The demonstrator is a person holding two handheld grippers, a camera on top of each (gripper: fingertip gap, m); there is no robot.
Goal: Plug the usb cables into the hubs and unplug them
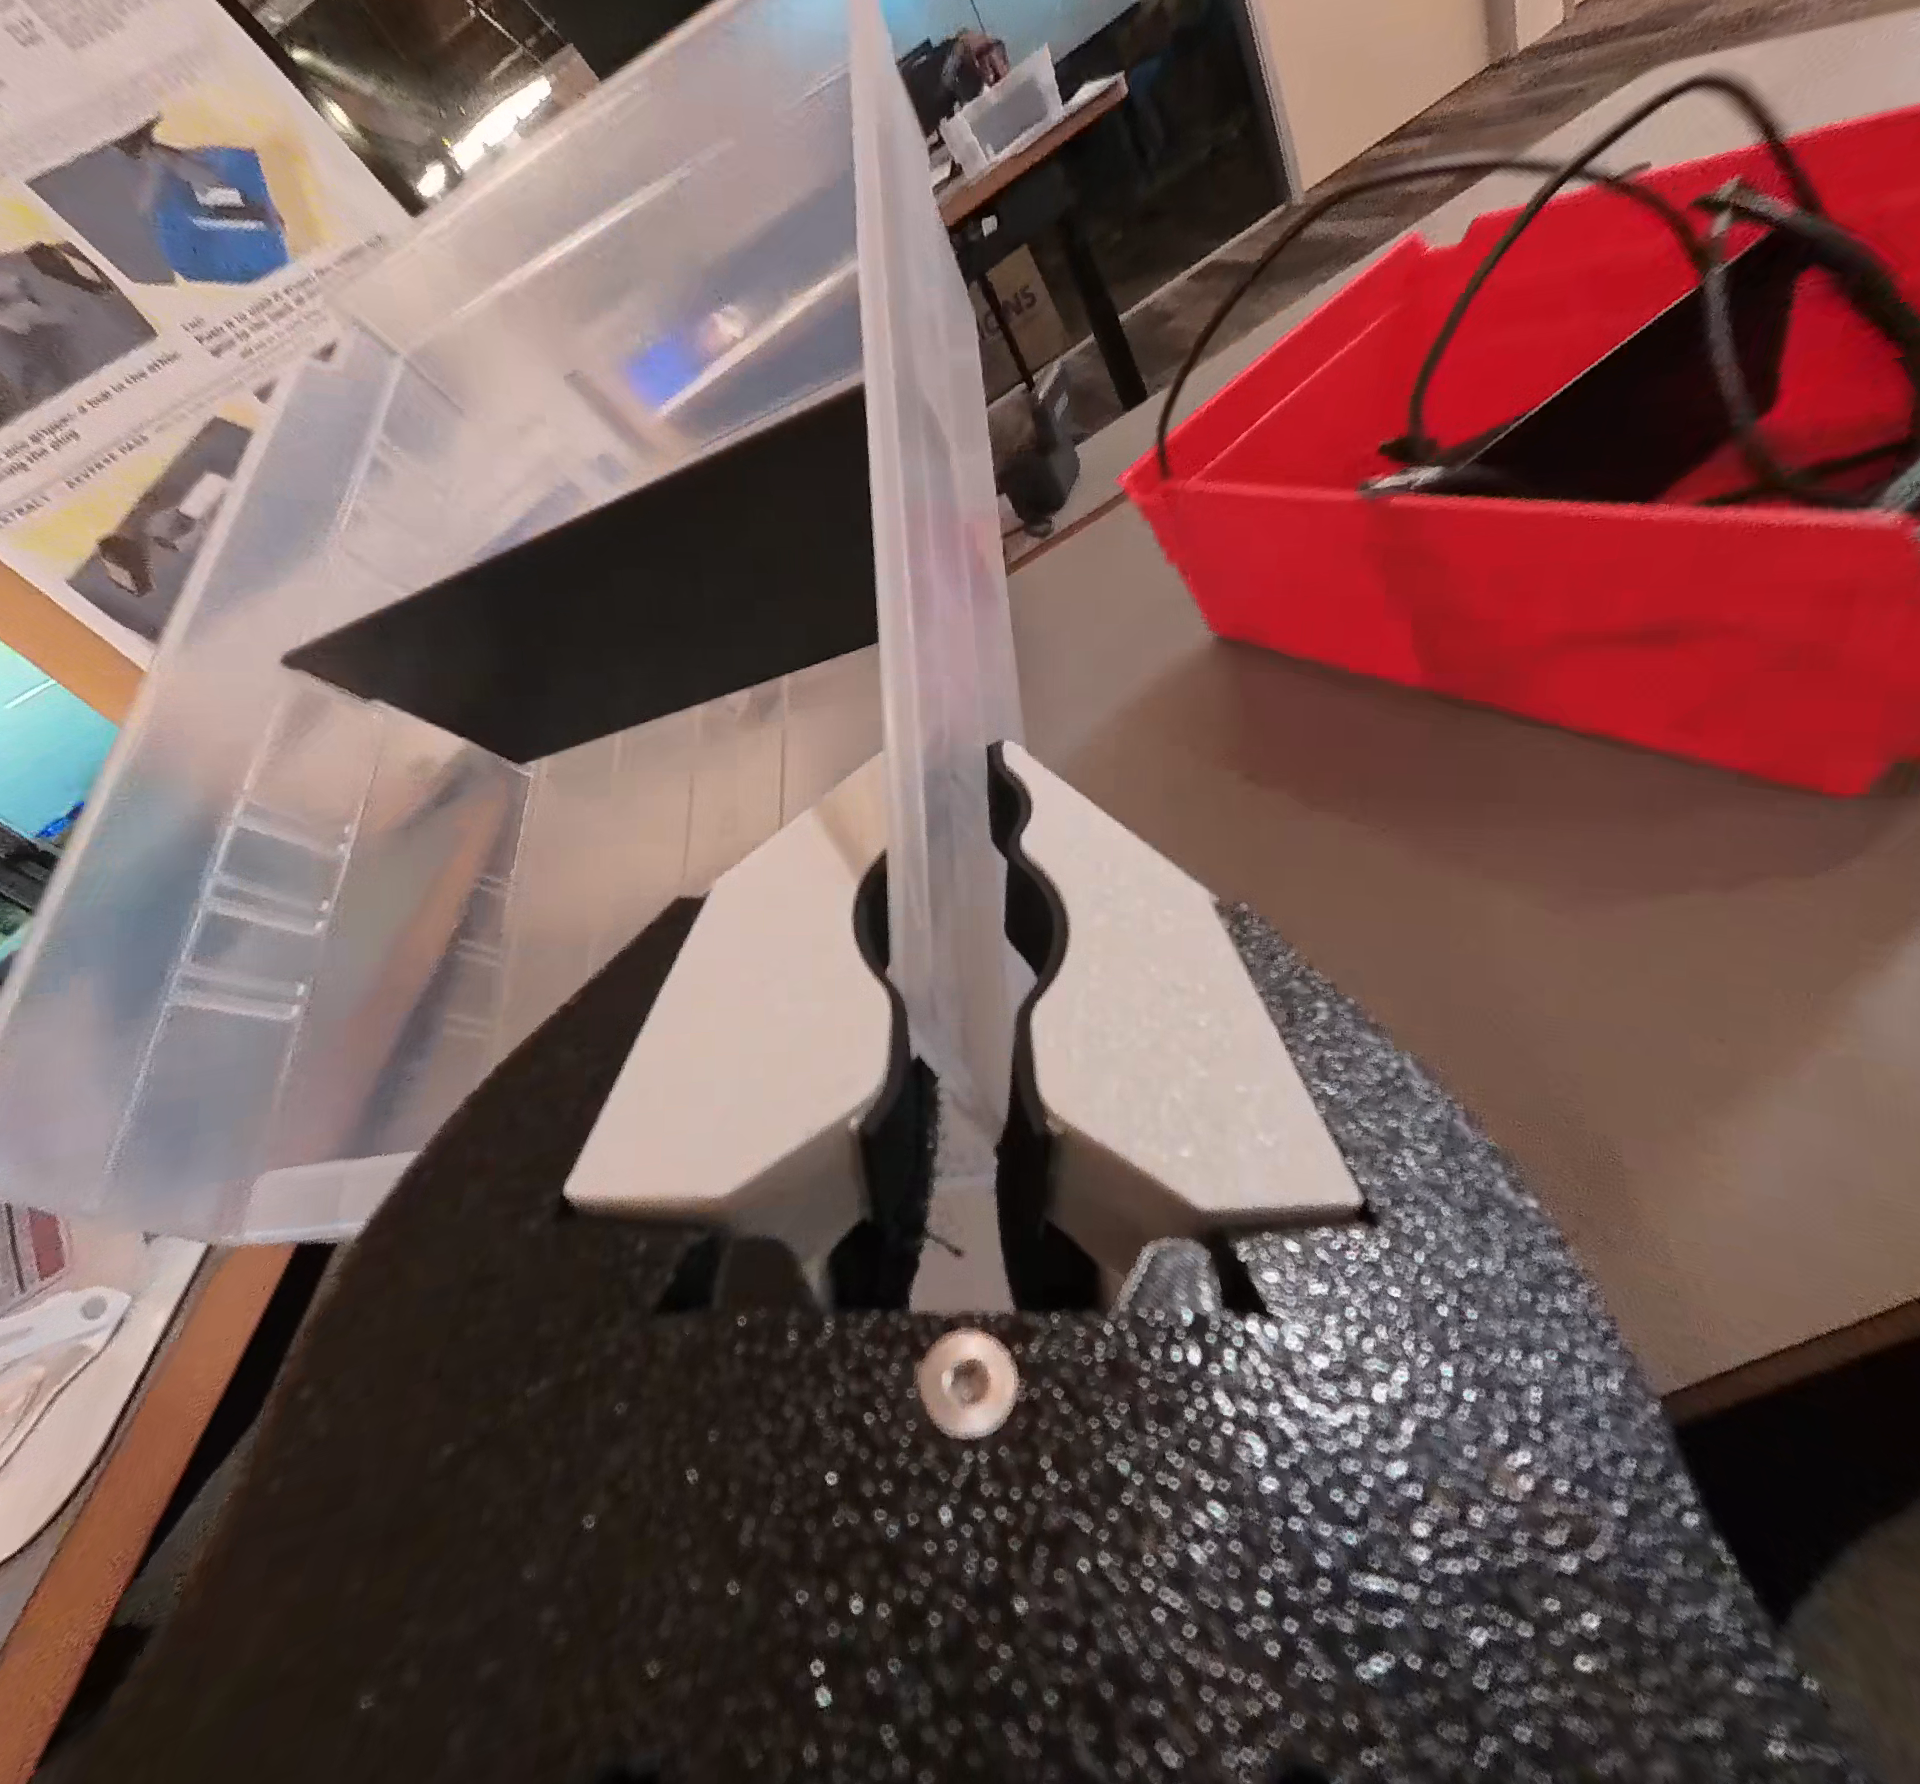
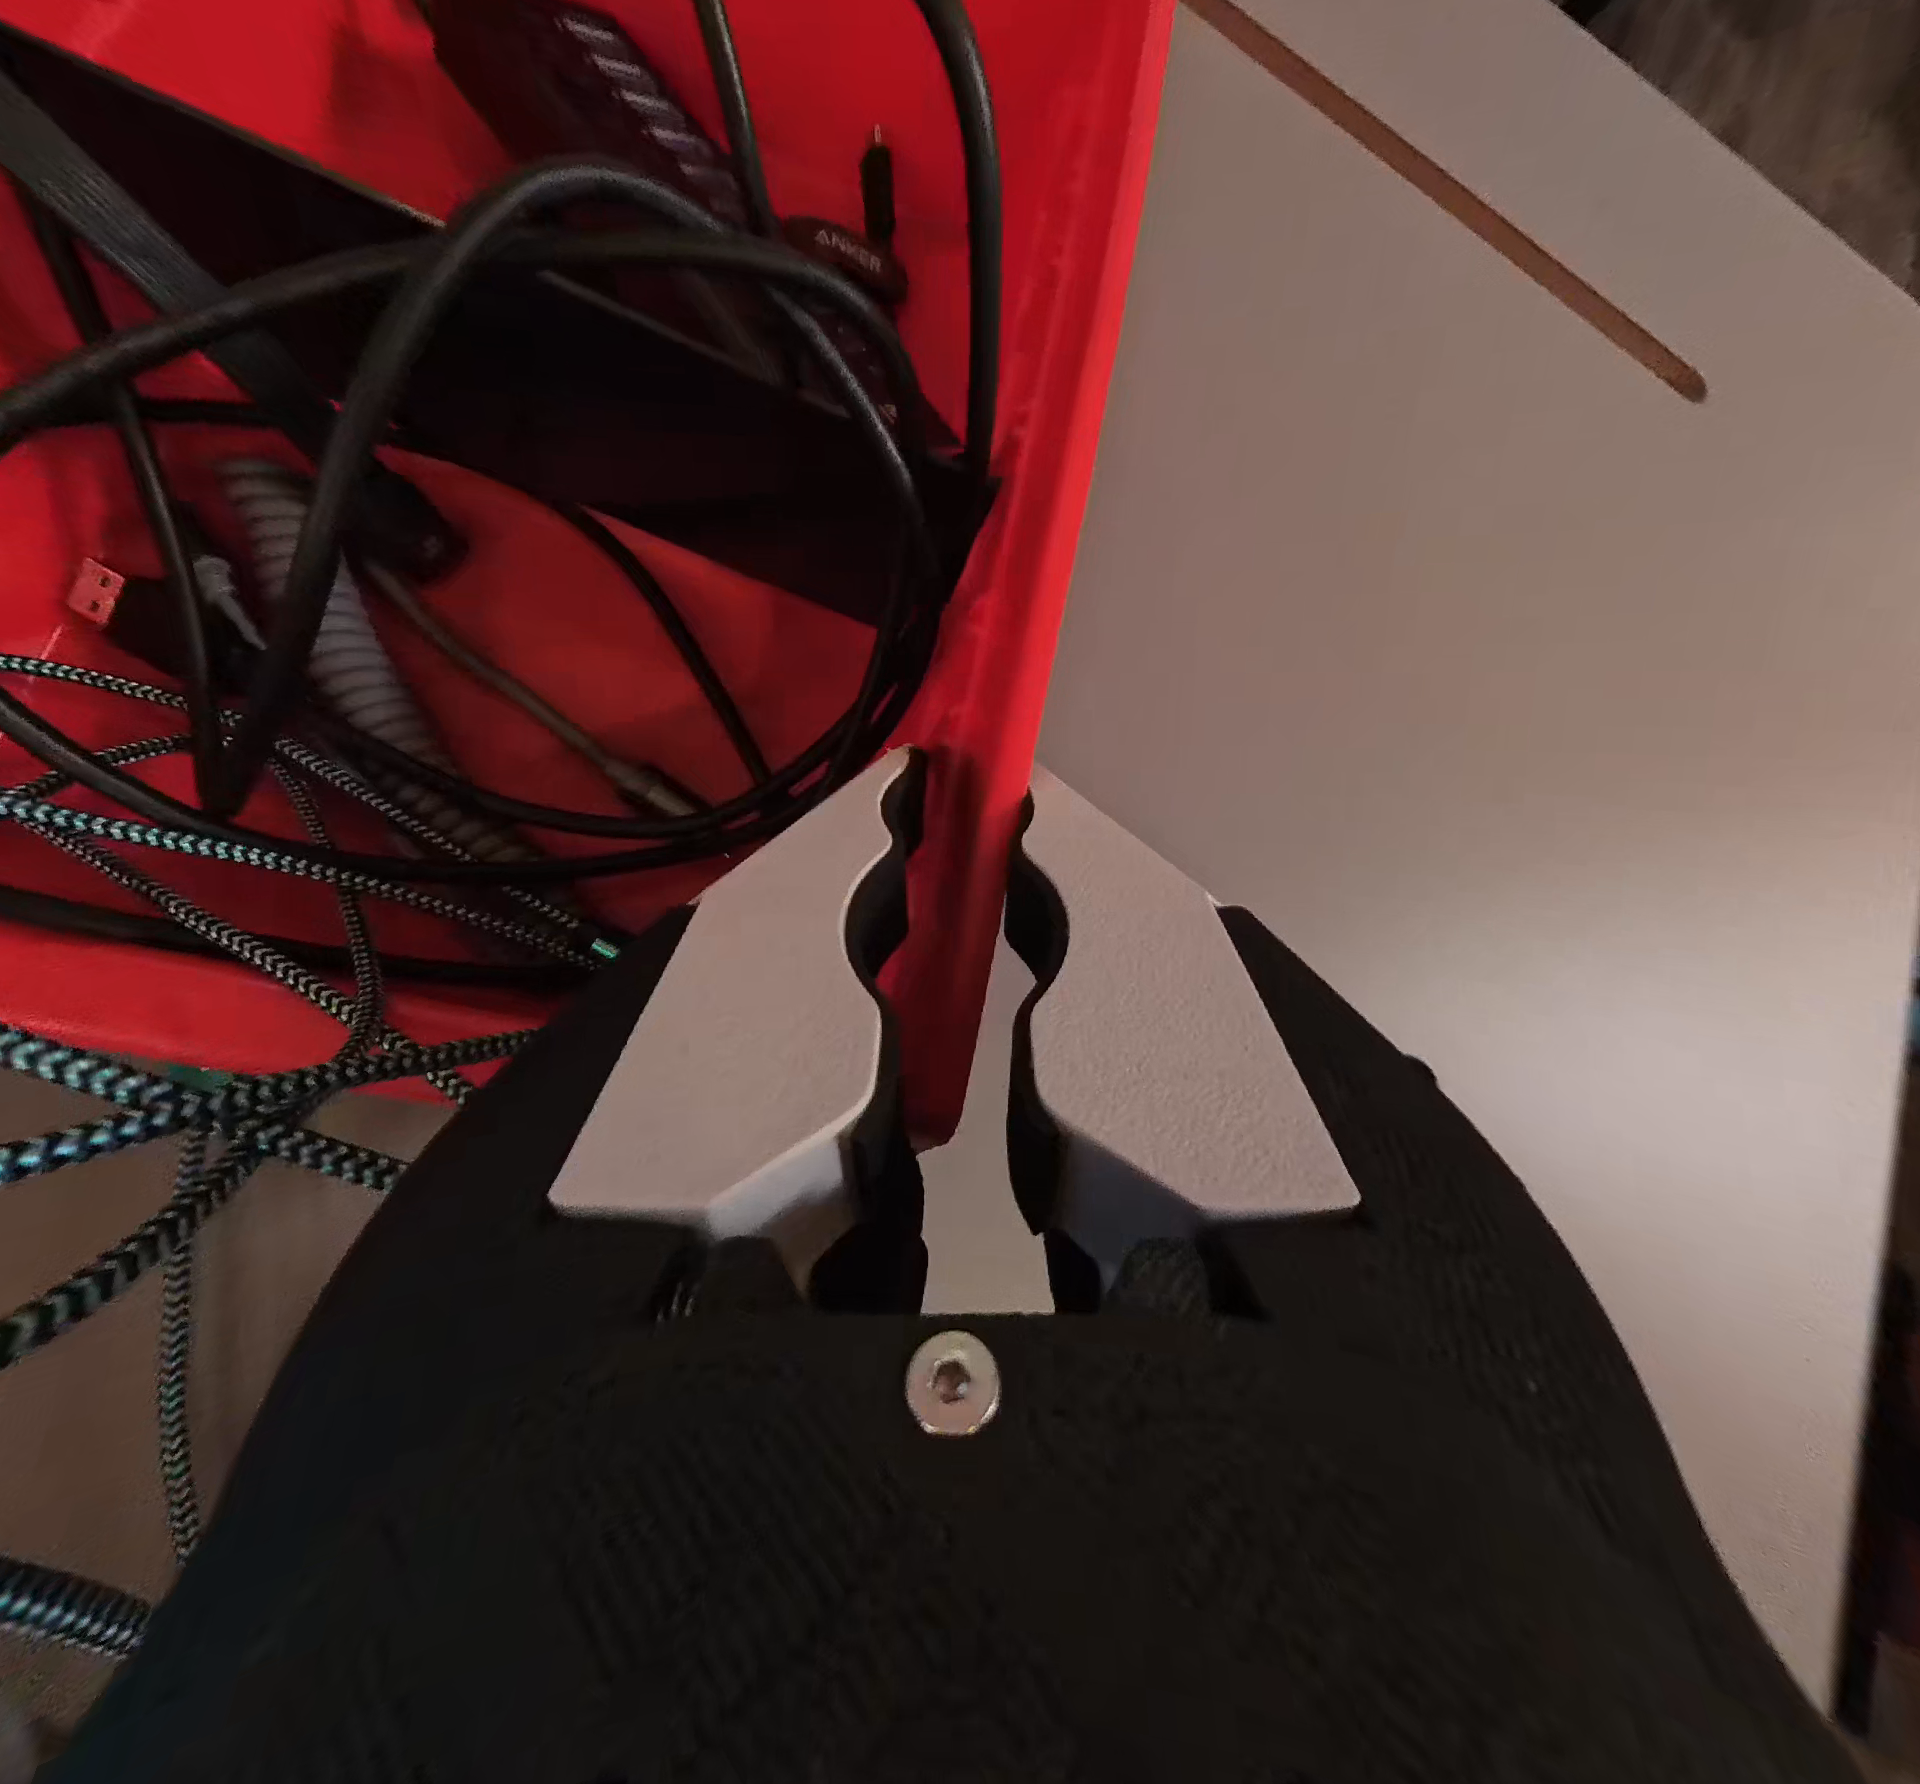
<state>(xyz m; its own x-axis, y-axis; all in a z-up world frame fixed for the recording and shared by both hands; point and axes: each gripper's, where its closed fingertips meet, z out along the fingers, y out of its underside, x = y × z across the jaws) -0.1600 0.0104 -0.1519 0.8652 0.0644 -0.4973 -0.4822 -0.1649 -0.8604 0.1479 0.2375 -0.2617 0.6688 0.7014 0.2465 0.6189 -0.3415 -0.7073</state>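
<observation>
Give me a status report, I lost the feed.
Left gripper shut on clear bin wall. Right gripper astride red bin wall. Cables tangled over hub inside red bin, nothing plugged yet.

Cables point(image 2: 540, 446) and hubs point(image 2: 623, 103) lie in bin point(image 2: 1081, 280) on table point(image 2: 1455, 695).

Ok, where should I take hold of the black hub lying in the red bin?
Grip the black hub across its narrow width near the free upper-left end, claw coming from above. Looped black cables cross its lower end, and the red bin wall crowds the right.
</observation>
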